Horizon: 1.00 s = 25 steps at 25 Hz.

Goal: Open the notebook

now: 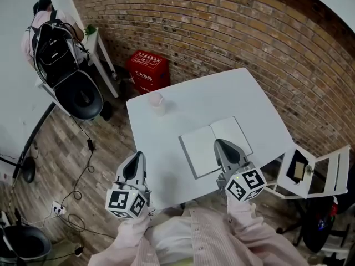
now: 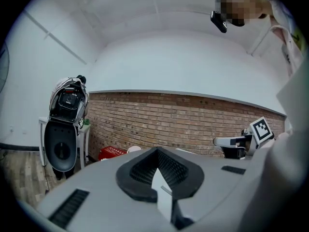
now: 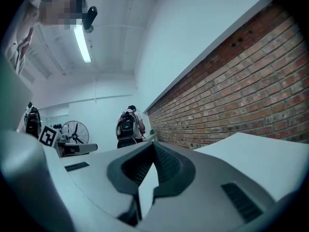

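Notebook (image 1: 201,148): lies open and flat, two blank pages up, on the near right part of the bench. The task looks done.
Sleeves (image 1: 222,237): striped, at the bottom of the head view, one behind each tool.
Left tool (image 1: 135,160): jaws together with nothing between them. It is held by the bench's near left edge, well apart from the notebook.
Right tool (image 1: 222,146): jaws together and empty. In the head view it covers the notebook's near edge at the fold. It probably hangs above the paper rather than resting on it, but that view cannot settle contact.
Bench (image 1: 166,165): white, carrying only the notebook and a cup.
Cup (image 1: 156,101): pale, upright near the far left corner, well apart from both tools.
Crate (image 1: 147,71): red, on the floor beyond the bench, against the wall.
Wall (image 1: 222,32): brick, behind the bench.
Person (image 1: 50,37): far left, wearing a backpack, back turned.
Risk, pages: a stiff spine could let a page lift and fall shut, since nothing presses it down.
Risk, right tool: a drop or a sideways sweep could let its closed tip snag a page, creasing it or dragging the notebook toward the near edge.
Risk, cup: low. Only a long reach across the bench would tip it.
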Motion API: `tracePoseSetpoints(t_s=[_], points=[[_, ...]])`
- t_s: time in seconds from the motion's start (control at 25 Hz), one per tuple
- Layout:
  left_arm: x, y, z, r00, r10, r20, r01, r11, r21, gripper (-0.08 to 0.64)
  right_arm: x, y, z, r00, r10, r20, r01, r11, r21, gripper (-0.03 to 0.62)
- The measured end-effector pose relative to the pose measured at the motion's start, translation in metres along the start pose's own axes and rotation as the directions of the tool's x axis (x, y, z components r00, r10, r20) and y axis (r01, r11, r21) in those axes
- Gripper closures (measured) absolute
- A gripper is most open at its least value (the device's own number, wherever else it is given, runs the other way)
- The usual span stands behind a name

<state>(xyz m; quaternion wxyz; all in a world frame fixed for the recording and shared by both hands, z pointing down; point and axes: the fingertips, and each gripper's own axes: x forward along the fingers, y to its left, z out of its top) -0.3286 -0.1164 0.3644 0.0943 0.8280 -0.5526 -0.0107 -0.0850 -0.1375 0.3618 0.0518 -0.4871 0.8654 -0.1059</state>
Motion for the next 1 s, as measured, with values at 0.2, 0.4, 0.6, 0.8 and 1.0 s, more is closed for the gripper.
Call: tracePoseSetpoints(t_s=[0.2,0.4,0.6,0.8,1.0], points=[[-0.002,0.006,0.002,1.0,0.01,0.002,-0.01,1.0,0.005,0.568,-0.002,-0.002,0.004,1.0,-0.014,0.001,0.014,1.0,-0.015,0.589],[-0.004,0.004,-0.002,1.0,0.009,-0.003,-0.009,1.0,0.004,0.568,-0.006,-0.004,-0.001,1.0,-0.012,-0.008,0.012,1.0,-0.019,0.589],[-0.007,0.004,-0.006,1.0,0.012,-0.01,-0.012,1.0,0.006,0.568,-0.008,-0.005,-0.003,1.0,-0.024,-0.01,0.023,0.999,-0.032,0.589],[-0.006,0.004,-0.01,1.0,0.015,-0.022,-0.015,1.0,0.007,0.568,-0.012,-0.012,-0.005,0.998,-0.057,-0.017,0.055,0.997,-0.057,0.589],[-0.004,0.002,-0.012,0.999,0.016,-0.032,-0.015,1.0,0.011,0.568,-0.015,-0.019,-0.003,0.997,-0.082,-0.01,0.082,0.995,-0.059,0.589]])
